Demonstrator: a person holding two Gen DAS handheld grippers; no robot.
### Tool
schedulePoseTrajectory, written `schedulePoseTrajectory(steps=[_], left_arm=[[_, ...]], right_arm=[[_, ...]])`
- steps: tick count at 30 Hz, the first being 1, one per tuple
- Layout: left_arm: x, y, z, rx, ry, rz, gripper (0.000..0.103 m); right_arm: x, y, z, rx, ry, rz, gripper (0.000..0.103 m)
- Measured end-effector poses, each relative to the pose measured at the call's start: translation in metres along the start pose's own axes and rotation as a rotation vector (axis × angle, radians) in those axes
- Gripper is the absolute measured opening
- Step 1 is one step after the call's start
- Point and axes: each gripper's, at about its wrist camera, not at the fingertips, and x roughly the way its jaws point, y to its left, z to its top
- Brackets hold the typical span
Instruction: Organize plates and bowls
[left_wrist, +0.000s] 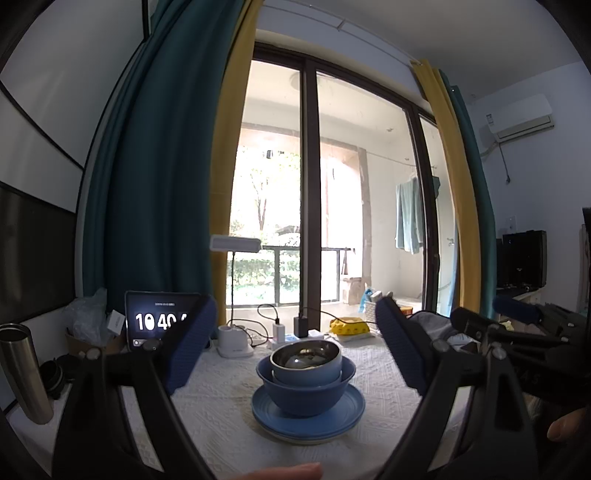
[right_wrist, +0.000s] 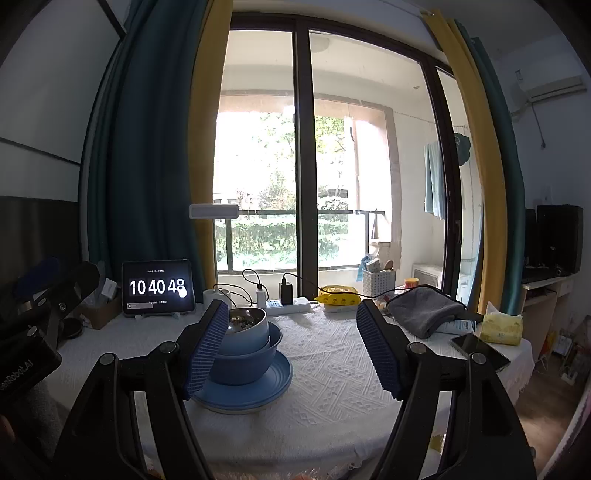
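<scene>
A stack stands on the white tablecloth (left_wrist: 221, 417): blue plates (left_wrist: 308, 415) at the bottom, a dark blue bowl (left_wrist: 306, 387) on them, and a smaller light blue bowl (left_wrist: 306, 360) with a shiny metal inside on top. My left gripper (left_wrist: 291, 343) is open, its blue pads wide apart, with the stack ahead between them and nothing held. In the right wrist view the plates (right_wrist: 245, 384), the dark blue bowl (right_wrist: 245, 360) and the small bowl (right_wrist: 247, 325) sit at the left, partly behind the left pad. My right gripper (right_wrist: 291, 347) is open and empty.
At the table's back stand a tablet clock (right_wrist: 159, 291), a desk lamp (right_wrist: 214, 212), a power strip (right_wrist: 288, 304) with chargers and a yellow pack (right_wrist: 338, 295). A grey cloth (right_wrist: 424, 310), a phone (right_wrist: 480, 349) and a yellow packet (right_wrist: 502, 326) lie right. A steel flask (left_wrist: 26, 373) stands left.
</scene>
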Motion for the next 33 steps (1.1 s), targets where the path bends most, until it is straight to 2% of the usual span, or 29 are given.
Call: schedulePoseTrajectory(steps=[33], left_arm=[[-0.0006,0.0,0.0002,-0.001,0.0,0.0,0.089]], right_arm=[[0.0011,-0.0022,-0.0028,0.004,0.008,0.006,0.075]])
